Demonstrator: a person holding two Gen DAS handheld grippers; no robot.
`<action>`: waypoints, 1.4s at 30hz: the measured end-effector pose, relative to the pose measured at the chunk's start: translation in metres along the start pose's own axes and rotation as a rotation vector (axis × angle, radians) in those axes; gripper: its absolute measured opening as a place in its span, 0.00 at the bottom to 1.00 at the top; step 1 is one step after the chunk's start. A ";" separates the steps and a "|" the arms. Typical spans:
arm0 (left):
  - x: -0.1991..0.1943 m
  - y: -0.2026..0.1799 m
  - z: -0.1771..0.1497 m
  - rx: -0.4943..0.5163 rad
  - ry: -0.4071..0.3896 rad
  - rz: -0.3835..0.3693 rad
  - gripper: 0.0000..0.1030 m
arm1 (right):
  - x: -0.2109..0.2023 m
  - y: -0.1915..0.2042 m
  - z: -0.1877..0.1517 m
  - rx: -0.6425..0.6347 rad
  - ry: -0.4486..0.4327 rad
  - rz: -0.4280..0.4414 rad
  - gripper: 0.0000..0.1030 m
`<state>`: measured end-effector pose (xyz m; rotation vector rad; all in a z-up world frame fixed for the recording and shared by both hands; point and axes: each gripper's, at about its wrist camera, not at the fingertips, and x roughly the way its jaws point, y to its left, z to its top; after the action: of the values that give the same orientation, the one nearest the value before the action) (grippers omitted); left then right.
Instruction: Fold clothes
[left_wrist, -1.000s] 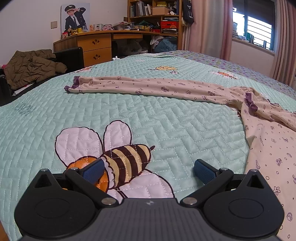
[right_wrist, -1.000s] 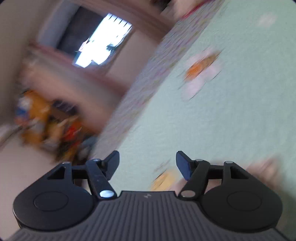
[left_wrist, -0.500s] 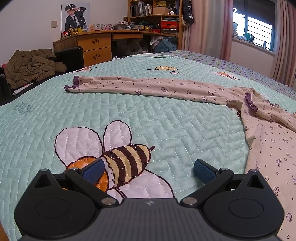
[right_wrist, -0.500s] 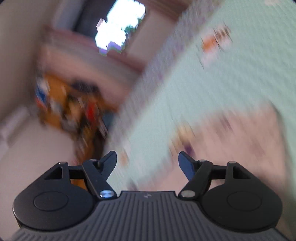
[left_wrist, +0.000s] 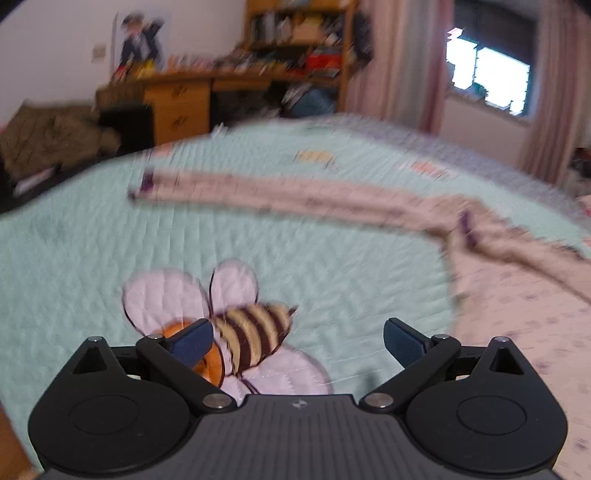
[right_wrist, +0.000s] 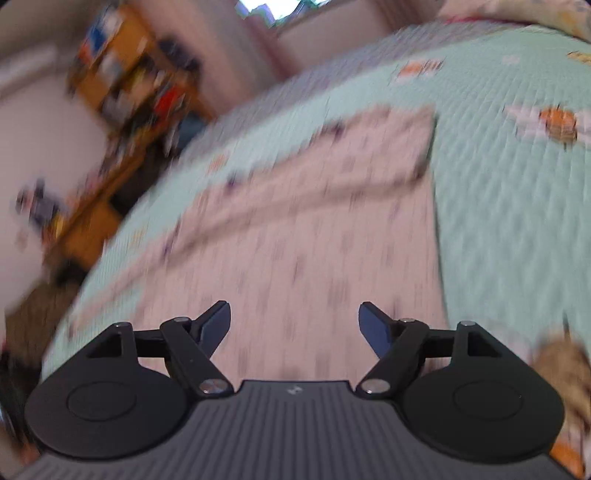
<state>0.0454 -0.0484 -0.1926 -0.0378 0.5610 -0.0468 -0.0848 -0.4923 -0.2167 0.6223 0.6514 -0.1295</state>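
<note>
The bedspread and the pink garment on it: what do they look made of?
Bedspread: quilted fabric, matte mint green, with stitched ridges and an appliqué bee; probably cotton or polyester. Pink garment: thin, soft, matte printed cloth, likely a knit, lying limp with dark trim; blur hides the weave.

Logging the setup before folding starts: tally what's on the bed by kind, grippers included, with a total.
Pink printed garment, spread on the quilt: 1
Grippers, both open and empty: 2 (left gripper, right gripper)
Bee pictures on the quilt clear enough to count: 1 (bee applique); others too blurred
Total: 4
</note>
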 end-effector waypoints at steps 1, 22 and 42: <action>-0.013 -0.005 0.002 0.035 -0.017 -0.034 0.99 | -0.010 0.000 -0.011 -0.011 0.028 -0.005 0.75; -0.119 -0.056 -0.060 0.388 0.159 -0.346 0.99 | -0.127 0.014 -0.109 0.019 0.126 0.039 0.78; -0.008 0.135 0.036 -0.596 0.181 -0.326 0.99 | -0.153 -0.007 -0.099 0.141 -0.088 0.086 0.78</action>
<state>0.0622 0.0879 -0.1640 -0.7116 0.7300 -0.2006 -0.2605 -0.4529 -0.1896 0.7755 0.5330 -0.1227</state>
